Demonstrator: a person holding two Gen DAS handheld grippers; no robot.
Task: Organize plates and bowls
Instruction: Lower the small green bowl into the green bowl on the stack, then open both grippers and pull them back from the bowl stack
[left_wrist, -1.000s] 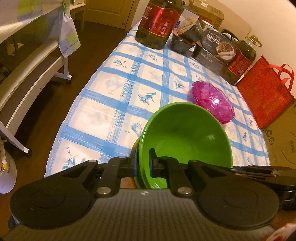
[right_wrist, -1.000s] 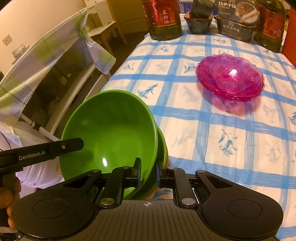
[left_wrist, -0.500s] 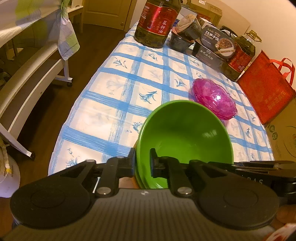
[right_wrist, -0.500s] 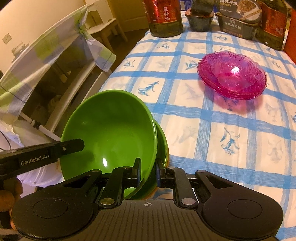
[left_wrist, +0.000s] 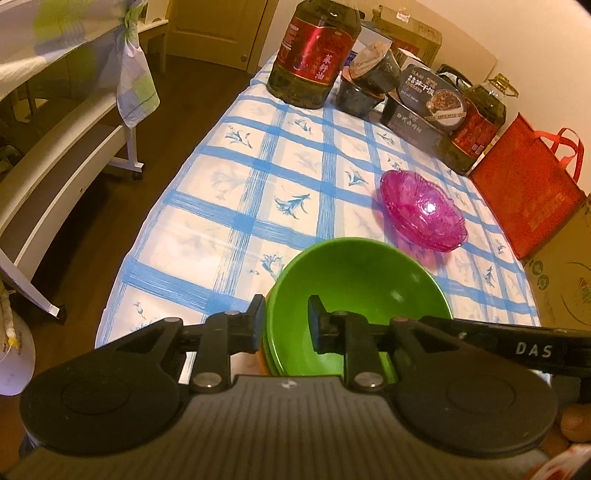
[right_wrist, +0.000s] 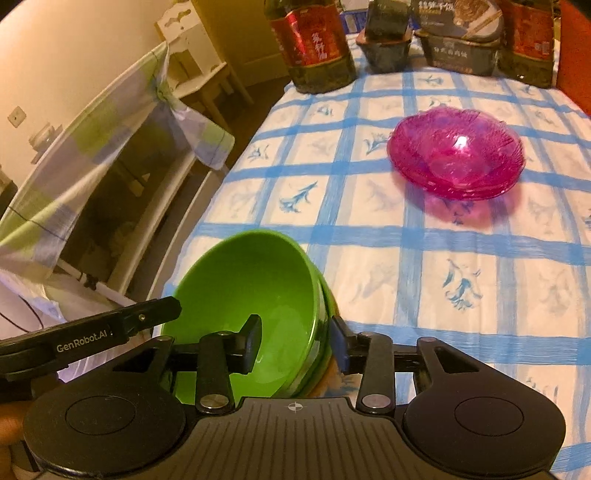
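Observation:
Nested green bowls (left_wrist: 362, 295) (right_wrist: 258, 295) sit at the near left corner of the blue-checked table (left_wrist: 236, 221), with an orange edge showing beneath them. My left gripper (left_wrist: 287, 319) straddles the top bowl's near rim, one finger outside and one inside. Its jaws are opening and the pads stand off the rim. My right gripper (right_wrist: 296, 343) straddles the rim on the opposite side, also opening, with a clear gap at each pad. Each gripper's finger reaches into the other's view. A stack of pink glass bowls (left_wrist: 424, 214) (right_wrist: 458, 162) rests mid-table, farther off.
Two large oil bottles (left_wrist: 310, 55) (left_wrist: 476, 125) and dark food boxes (left_wrist: 421, 107) line the far end of the table. A red bag (left_wrist: 524, 192) and a cardboard box (left_wrist: 565, 280) stand at the right. A white bench with a draped cloth (left_wrist: 136, 74) is left of the table.
Both grippers were shut on the tilted top green bowl's rim. Their jaws have now spread apart, and the bowl has settled level into the one below.

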